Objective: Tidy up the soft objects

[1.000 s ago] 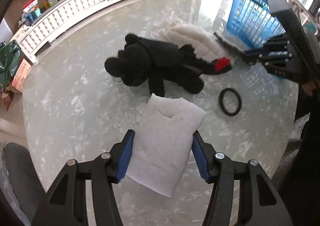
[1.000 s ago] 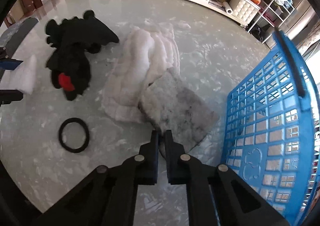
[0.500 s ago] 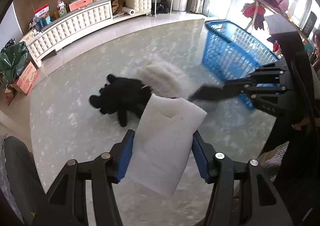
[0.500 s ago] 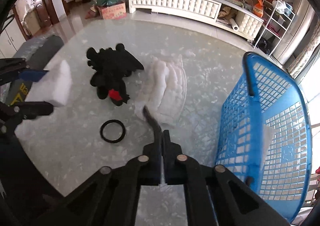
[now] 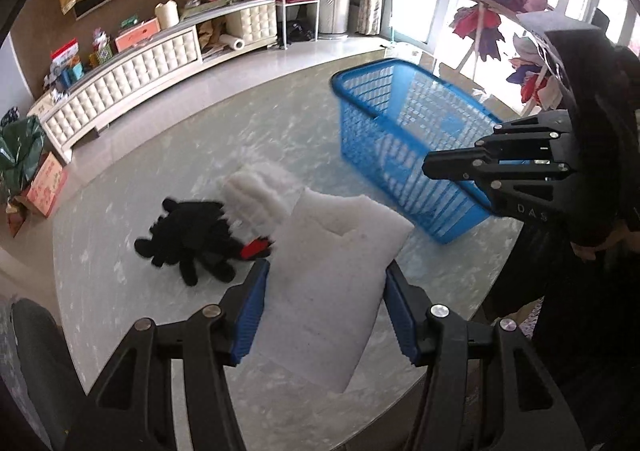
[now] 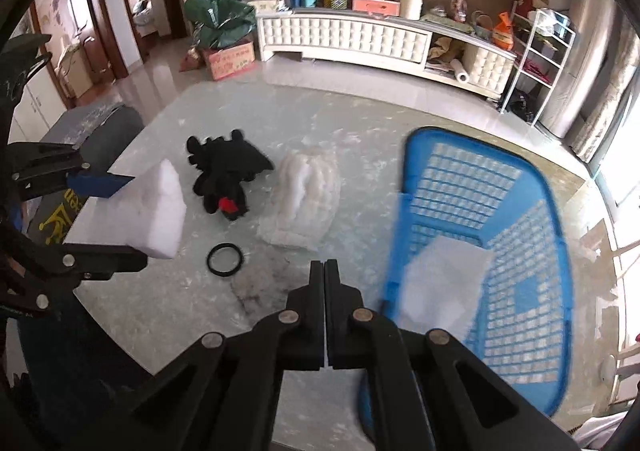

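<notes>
Left gripper (image 5: pixel 324 307): blue-padded fingers clamp a white foam block (image 5: pixel 332 271) from both sides, the block lifted clear of the table. From the right wrist view the same block (image 6: pixel 154 211) appears at far left, edge on and thick.

Right gripper (image 6: pixel 325 279): black fingers pressed fully together. Nothing can be made out between them in either view. The left wrist view shows it (image 5: pixel 434 167) in profile, in front of the basket.

Blue basket (image 5: pixel 404 155): mesh plastic, on the right side of the table. Only the right wrist view looks into it (image 6: pixel 540 211) and shows a pale flat sheet (image 6: pixel 444 287) blurred over its near left wall.

Round marble-patterned table (image 6: pixel 360 131):
- Black plush toy (image 6: pixel 226 179) with a red patch, left of centre.
- White fluffy cloth (image 6: pixel 304 203), folded, just right of the toy.
- Black ring (image 6: pixel 225 259), near the cloth; seen in the right wrist view only, hidden behind the foam in the other.
- Grey smudged area (image 6: pixel 260 283), right beside the ring.

Background: white tufted cabinet (image 6: pixel 360 39) along the far wall; clothes rack (image 5: pixel 492 7), seen from the left wrist view alone.
</notes>
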The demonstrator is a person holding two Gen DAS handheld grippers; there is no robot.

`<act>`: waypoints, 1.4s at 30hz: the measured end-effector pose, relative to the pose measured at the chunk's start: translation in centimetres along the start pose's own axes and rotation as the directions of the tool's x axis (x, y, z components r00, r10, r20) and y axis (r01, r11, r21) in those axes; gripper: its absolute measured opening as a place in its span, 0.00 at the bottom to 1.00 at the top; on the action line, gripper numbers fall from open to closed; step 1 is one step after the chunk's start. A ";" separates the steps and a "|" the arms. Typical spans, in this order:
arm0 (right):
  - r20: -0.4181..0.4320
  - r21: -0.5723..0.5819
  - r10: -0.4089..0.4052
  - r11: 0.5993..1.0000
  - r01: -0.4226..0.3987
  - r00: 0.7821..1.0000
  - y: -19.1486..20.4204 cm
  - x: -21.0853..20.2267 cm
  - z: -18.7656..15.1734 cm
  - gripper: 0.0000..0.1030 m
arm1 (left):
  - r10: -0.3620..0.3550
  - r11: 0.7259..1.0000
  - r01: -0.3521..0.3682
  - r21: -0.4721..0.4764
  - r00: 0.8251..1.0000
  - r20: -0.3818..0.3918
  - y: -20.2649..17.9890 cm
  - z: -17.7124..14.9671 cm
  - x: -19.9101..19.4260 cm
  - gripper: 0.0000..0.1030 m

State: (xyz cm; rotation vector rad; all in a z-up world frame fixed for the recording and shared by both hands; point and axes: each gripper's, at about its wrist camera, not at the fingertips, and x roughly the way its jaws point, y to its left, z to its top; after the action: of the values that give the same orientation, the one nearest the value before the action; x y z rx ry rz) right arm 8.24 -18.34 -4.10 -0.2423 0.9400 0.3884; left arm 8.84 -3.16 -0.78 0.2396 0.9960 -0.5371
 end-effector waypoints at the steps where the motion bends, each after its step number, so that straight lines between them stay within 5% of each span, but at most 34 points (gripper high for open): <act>1: 0.005 0.014 -0.008 1.000 0.008 1.000 -0.8 -0.3 -0.1 0.00 | -0.001 1.000 0.001 0.006 1.000 0.003 -0.3 0.3 0.0 0.53; 10: -0.062 0.096 -0.094 0.990 0.100 0.994 -7.0 0.2 -2.2 0.01 | -0.013 0.999 0.012 0.050 1.000 0.006 -3.5 3.2 1.0 0.53; 17: -0.106 0.168 -0.079 0.981 0.097 0.991 -9.4 1.6 -3.8 0.05 | -0.014 0.998 0.014 0.055 1.000 -0.009 -4.4 4.1 2.4 0.53; 20: -0.102 0.171 -0.070 0.981 0.087 0.992 -9.7 1.4 -3.9 0.14 | -0.010 0.998 0.011 0.055 1.000 -0.019 -4.8 4.6 2.9 0.53; 31: -0.045 0.175 -0.054 0.983 0.061 0.998 -11.0 -1.0 -5.0 0.72 | -0.011 0.997 0.014 0.079 0.999 -0.034 -7.0 6.7 4.6 0.53; 37: 0.004 0.182 -0.037 0.983 0.036 0.999 -11.7 -2.2 -5.1 0.92 | -0.009 0.993 0.013 0.114 0.999 -0.040 -8.5 8.1 5.6 0.53; 42: 0.026 0.197 -0.030 0.980 0.024 0.999 -12.4 -2.9 -5.5 0.99 | -0.023 0.990 0.028 0.138 0.999 -0.040 -9.6 9.1 6.6 0.53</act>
State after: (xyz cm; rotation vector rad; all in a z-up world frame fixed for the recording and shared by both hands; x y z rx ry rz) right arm 8.01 -32.20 -4.44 -0.0690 0.9392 0.2713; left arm 13.21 -17.28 -1.04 0.3626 1.0016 -0.6280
